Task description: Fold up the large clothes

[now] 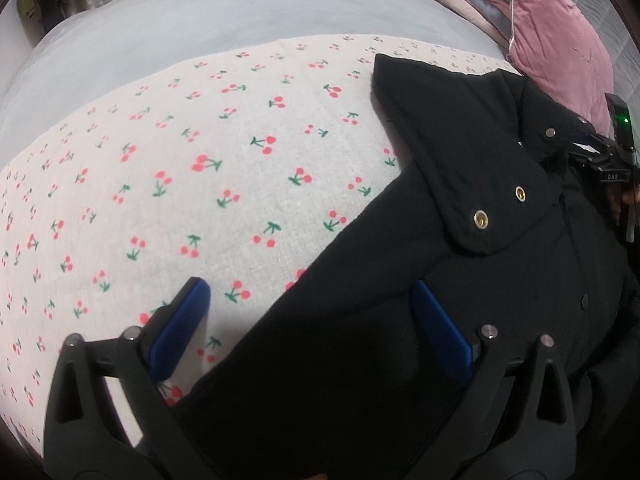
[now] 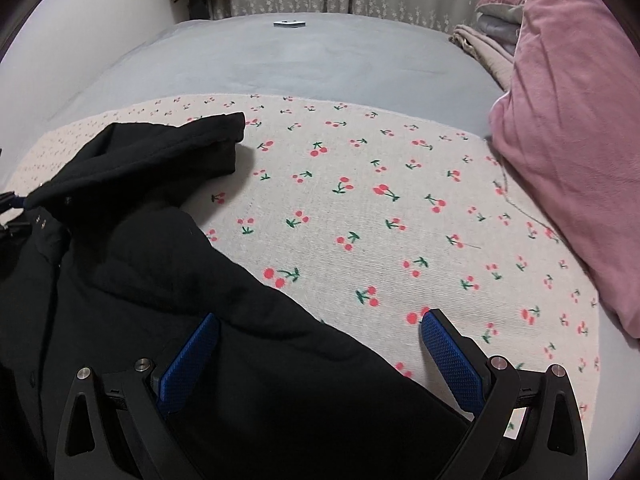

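Observation:
A large black padded coat (image 1: 460, 240) with metal snap buttons lies on a cherry-print cloth (image 1: 180, 184). In the left wrist view its left edge runs between my open blue-padded fingers; my left gripper (image 1: 308, 292) straddles that edge. In the right wrist view the coat (image 2: 140, 260) fills the lower left, with a sleeve end (image 2: 224, 136) pointing up. My right gripper (image 2: 320, 324) is open over the coat's right edge, on the cherry cloth (image 2: 380, 220). The other gripper's body shows at the right edge of the left wrist view (image 1: 618, 148).
The cherry cloth lies on a grey bed (image 2: 300, 60). A pink velvet quilt (image 2: 568, 140) and folded bedding (image 2: 480, 44) lie at the right. A small flat white object (image 2: 289, 23) lies at the bed's far side. Curtains and a wall stand beyond.

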Demonstrator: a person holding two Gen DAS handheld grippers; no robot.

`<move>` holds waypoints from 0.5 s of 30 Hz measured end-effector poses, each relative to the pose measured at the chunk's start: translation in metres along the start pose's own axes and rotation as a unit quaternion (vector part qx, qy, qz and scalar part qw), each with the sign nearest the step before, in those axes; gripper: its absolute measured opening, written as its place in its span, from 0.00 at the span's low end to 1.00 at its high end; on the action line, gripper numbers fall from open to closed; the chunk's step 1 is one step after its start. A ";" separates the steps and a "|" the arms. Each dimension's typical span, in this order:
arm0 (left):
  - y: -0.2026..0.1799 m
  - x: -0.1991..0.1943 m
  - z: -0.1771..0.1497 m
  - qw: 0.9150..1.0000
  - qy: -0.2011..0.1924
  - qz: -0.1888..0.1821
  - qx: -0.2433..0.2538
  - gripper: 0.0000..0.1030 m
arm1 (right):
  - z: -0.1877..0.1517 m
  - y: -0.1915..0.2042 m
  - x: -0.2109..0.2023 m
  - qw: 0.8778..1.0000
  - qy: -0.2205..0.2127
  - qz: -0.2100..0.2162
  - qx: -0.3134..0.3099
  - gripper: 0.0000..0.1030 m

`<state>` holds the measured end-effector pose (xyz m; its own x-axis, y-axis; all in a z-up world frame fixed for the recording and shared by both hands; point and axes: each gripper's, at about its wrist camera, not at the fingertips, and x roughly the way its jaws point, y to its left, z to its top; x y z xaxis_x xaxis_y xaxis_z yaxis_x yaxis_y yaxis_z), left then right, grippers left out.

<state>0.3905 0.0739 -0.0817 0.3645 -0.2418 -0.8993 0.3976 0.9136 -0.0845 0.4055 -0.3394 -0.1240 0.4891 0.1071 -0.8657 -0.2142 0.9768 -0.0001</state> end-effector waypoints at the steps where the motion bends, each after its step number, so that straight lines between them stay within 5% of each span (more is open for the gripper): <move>1: 0.001 0.001 0.002 1.000 0.000 0.001 -0.001 0.98 | 0.000 0.001 0.000 1.000 -0.001 0.001 0.002 0.99; 15: -0.008 -0.007 -0.009 1.000 -0.007 0.000 0.015 0.98 | -0.003 0.009 -0.002 0.999 -0.009 0.007 0.033 0.95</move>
<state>0.3772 0.0709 -0.0781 0.3768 -0.2459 -0.8930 0.4220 0.9038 -0.0708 0.3997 -0.3310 -0.1239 0.5017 0.1229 -0.8563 -0.1644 0.9854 0.0451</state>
